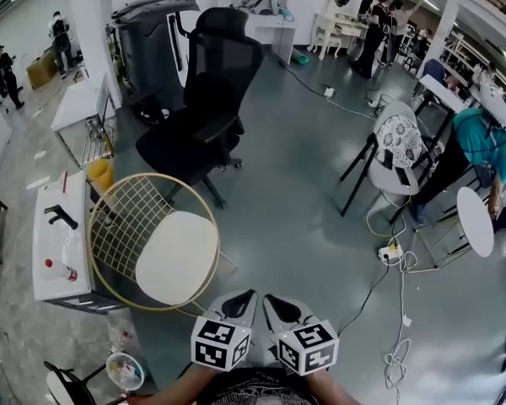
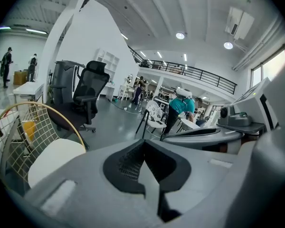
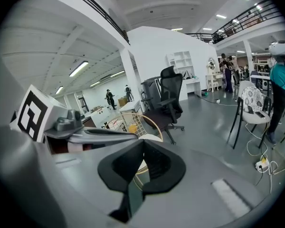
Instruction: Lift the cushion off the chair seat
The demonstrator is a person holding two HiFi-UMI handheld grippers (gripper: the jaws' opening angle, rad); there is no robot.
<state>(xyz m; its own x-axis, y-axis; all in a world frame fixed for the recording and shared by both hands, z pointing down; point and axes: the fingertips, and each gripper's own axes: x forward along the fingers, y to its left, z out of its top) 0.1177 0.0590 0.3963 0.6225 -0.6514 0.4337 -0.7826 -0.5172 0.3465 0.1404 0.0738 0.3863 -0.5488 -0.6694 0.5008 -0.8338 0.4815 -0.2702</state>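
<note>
A round white cushion (image 1: pixel 175 258) lies on the seat of a gold wire chair (image 1: pixel 126 218) at the lower left of the head view. Both grippers hang close together at the bottom middle, just right of the chair and apart from it. My left gripper (image 1: pixel 246 297) is shut with nothing in it, and so is my right gripper (image 1: pixel 271 300). In the left gripper view the shut left gripper (image 2: pixel 143 144) points past the cushion (image 2: pixel 52 158), which sits low on the left. In the right gripper view the cushion (image 3: pixel 149 137) shows just behind the closed right gripper (image 3: pixel 142 144).
A black office chair (image 1: pixel 207 99) stands behind the wire chair. A white cabinet (image 1: pixel 63 243) with small items and a yellow bin (image 1: pixel 101 174) lie to its left. To the right are a patterned chair (image 1: pixel 396 154), a person in teal (image 1: pixel 481 142), a round table (image 1: pixel 475 220) and floor cables (image 1: pixel 396 256).
</note>
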